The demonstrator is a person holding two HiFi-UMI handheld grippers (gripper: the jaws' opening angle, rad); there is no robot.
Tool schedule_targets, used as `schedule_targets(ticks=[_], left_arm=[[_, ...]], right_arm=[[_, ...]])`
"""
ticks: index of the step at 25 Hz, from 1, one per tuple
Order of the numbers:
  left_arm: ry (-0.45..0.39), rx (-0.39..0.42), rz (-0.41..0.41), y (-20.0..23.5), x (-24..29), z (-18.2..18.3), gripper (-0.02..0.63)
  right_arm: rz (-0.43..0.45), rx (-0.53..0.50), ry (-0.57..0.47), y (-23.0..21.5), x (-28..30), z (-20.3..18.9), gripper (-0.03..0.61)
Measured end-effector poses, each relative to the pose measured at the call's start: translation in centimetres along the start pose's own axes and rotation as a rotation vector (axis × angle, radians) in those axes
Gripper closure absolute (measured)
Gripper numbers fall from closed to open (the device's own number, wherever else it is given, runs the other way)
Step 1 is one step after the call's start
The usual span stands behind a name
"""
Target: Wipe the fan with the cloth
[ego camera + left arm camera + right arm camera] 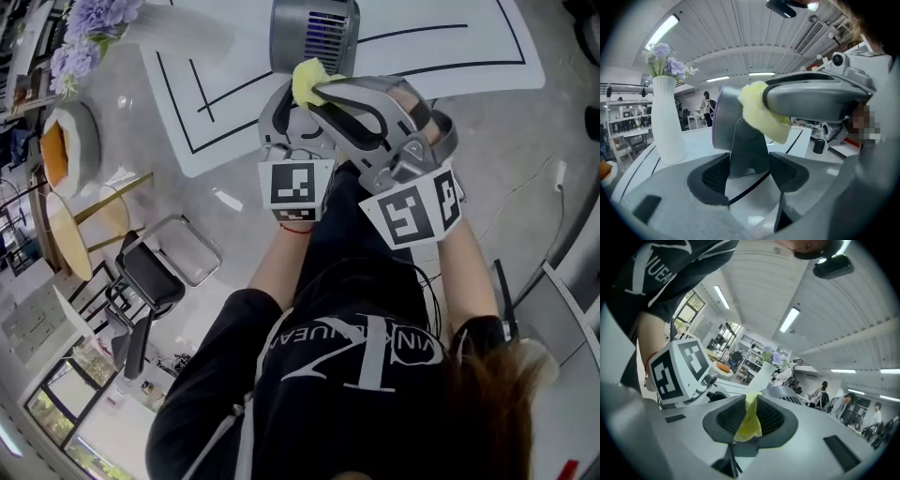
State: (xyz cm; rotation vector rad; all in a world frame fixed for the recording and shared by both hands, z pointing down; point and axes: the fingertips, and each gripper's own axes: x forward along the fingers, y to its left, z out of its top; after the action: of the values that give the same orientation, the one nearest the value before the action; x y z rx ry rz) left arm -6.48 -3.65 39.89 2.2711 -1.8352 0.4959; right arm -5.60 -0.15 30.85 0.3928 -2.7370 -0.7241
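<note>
Nearest the wearer, the right hand-held gripper (750, 414) is clamped on a fold of the yellow cloth (748, 425), which bunches out beyond its tips. The left hand-held gripper (749, 168) has its jaws apart, framing the upright stand (747, 150) of the fan (723, 119) without visibly pinching it. Just ahead, the cloth meets the rear of the fan where stand joins head; the fan stands on the white, black-lined counter (469, 47). Farther off, to the left, is a tall white vase (665, 119) of lilac flowers. For a sound wipe, press the cloth flat and draw it along the housing in steady strokes while the left jaws brace the stand, since a light fan would probably slide or tip under sideways pressure
</note>
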Motion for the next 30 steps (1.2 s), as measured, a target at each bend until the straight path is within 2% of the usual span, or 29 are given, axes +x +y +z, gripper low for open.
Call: schedule_targets(ticks=[3, 7, 17, 23, 25, 28, 30], left_arm=[[0.022, 0.005, -0.011, 0.1, -1.1, 0.6, 0.354], [0.079, -0.027, -0.022, 0.4, -0.9, 1.8, 0.354], [0.164, -0.097, -0.097, 0.3, -0.7, 1.2, 0.351], [0.199, -0.215, -0.114, 1.1, -1.9, 1.8, 0.359], [0.225, -0.203, -0.115, 1.4, -2.4, 2.0, 0.363], [0.258, -0.138, -0.063, 2.8, -2.9, 2.5, 0.439], [0.27, -0.081, 0.03, 4.4, -3.3, 2.9, 0.6]], right_arm=[[0.029, -0.091, 0.038, 0.6, 0.4, 1.3, 0.508], [0.041, -0.152, 0.071, -1.2, 0.7, 2.7, 0.506], [-0.035, -0.122, 0.106, -6.0, 0.2, 3.7, 0.506], [-0.03, -0.079, 0.099, -7.3, 0.2, 3.9, 0.506], [-0.015, -0.079, 0.093, -7.8, 0.2, 3.9, 0.506], [0.025, -0.065, 0.069, -9.0, 0.4, 3.8, 0.505], [0.059, -0.067, 0.064, -9.7, 0.6, 3.7, 0.505]])
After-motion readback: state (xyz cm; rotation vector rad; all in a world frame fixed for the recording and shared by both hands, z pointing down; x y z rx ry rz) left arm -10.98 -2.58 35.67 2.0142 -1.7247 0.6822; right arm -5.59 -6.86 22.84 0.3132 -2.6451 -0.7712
